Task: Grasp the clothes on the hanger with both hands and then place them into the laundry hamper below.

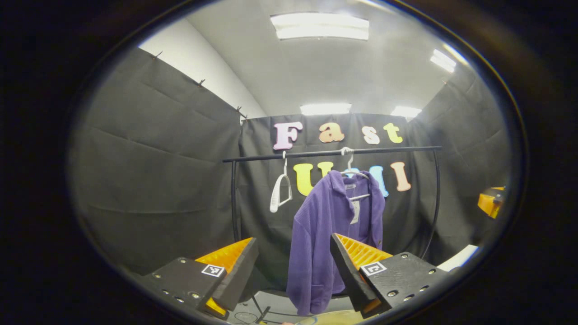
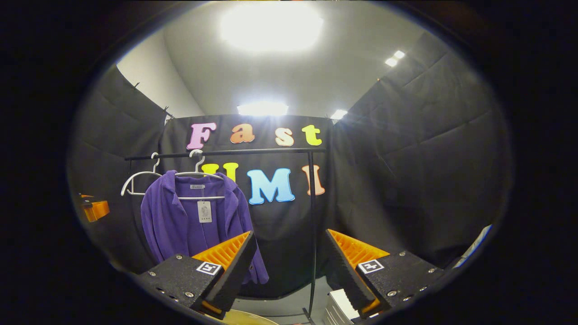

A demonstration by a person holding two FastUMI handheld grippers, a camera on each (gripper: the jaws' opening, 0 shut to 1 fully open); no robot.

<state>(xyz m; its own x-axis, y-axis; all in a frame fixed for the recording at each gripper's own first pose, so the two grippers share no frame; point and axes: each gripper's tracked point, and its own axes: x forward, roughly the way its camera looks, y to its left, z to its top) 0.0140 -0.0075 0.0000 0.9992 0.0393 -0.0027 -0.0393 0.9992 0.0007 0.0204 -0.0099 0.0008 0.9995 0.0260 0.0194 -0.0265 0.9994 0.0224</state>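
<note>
left gripper view, left to right: the left gripper (image 1: 293, 266) sits low in the frame with its jaws spread wide and nothing between them. an empty white hanger (image 1: 281, 192) hangs on the black rail (image 1: 332, 153). just beside it, a second white hanger (image 1: 354, 174) carries the purple corduroy jacket (image 1: 323, 234). the jacket has a fold-over collar, ribbed fabric, and a white tag (image 1: 355, 212) at the open front; it sits skewed on its hanger, drooping toward one side, with one sleeve hanging long. its lower edge falls behind the gripper's right finger. at the far right edge, an orange part of the right gripper (image 1: 491, 201) is visible.

right gripper view, left to right: an orange part of the left gripper (image 2: 94, 208) shows at the far left edge. the empty hanger (image 2: 137, 180) and the jacket (image 2: 180, 225) hang at the left end of the rail (image 2: 226, 153), the tag (image 2: 204, 211) centred below the collar. the right gripper (image 2: 289, 266) is released, jaws wide apart, well short of the jacket. a black upright post (image 2: 311, 225) of the rack stands between its fingers.
</note>
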